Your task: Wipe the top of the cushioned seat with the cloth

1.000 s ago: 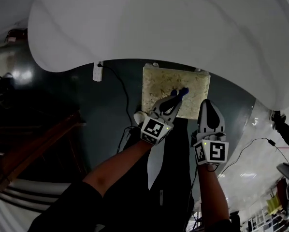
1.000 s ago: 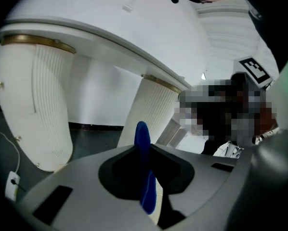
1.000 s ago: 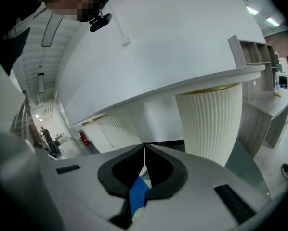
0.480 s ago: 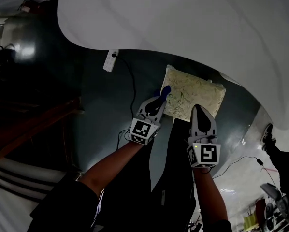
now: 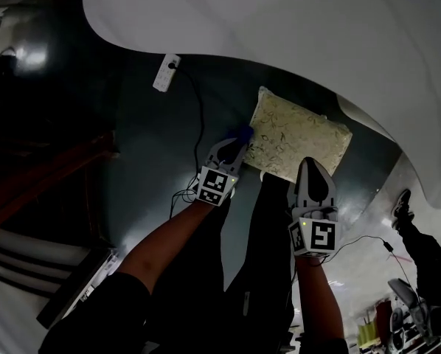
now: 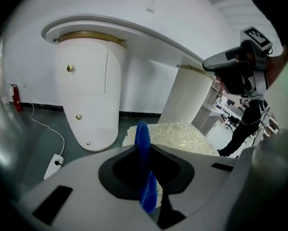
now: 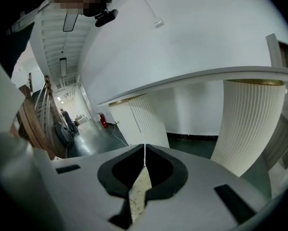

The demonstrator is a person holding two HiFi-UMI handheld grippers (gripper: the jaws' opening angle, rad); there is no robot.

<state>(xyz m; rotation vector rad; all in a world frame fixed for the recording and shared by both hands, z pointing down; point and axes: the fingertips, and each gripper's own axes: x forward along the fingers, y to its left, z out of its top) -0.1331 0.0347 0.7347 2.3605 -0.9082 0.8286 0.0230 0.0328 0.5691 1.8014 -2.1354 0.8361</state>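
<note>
Cloth sits pinched in left tongs beside the cushioned seat (right tongs closed over its edge).

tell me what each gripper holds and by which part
Left gripper pinches a bunched part of the blue cloth, one end poking past the tips. Right gripper: shut, empty.

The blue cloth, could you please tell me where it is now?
Head view: the blue cloth is pinched in the left gripper at the left edge of the cushioned seat.
</note>
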